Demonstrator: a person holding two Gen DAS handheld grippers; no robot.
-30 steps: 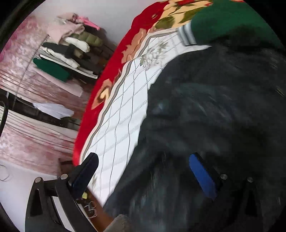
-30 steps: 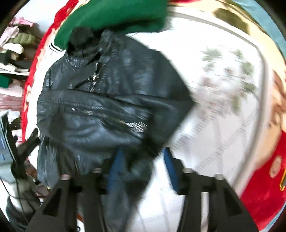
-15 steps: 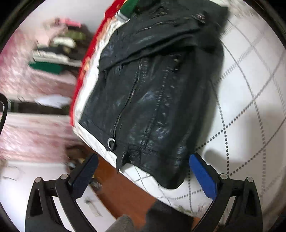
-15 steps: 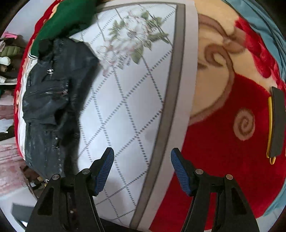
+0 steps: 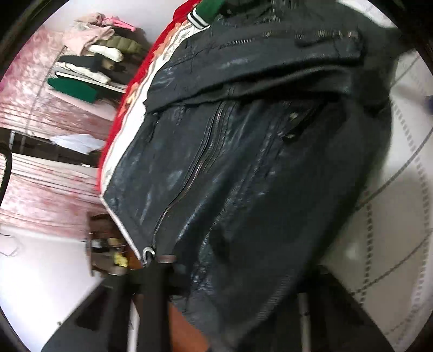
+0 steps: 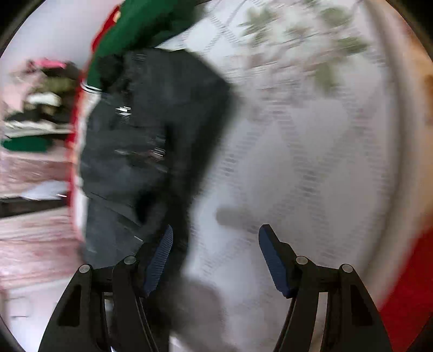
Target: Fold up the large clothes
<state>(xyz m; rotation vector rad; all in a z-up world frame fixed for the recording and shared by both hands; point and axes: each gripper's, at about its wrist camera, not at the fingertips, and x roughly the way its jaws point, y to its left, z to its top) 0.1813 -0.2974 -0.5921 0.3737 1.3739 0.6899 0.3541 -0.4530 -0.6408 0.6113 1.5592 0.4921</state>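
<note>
Right gripper (image 6: 213, 260) spread, now back beside black leather jacket (image 5: 243, 168) edge; left gripper dropped onto jacket hem, its spread unreadable

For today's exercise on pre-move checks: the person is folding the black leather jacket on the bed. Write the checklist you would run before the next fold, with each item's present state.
1. Right gripper open and holding nothing: ok; its blue pads stand wide apart over the white quilt.
2. Left gripper's jaw state: cannot tell; the jacket hem covers the fingers in the left wrist view.
3. Black leather jacket lying on the bed: ok, though its hem hangs over the bed's edge.
4. Top part already folded down across the body: ok.
5. Green garment apart from the jacket: not ok; it touches the collar end.
6. Sharp view for aiming: not ok; the right wrist view is blurred.
</note>
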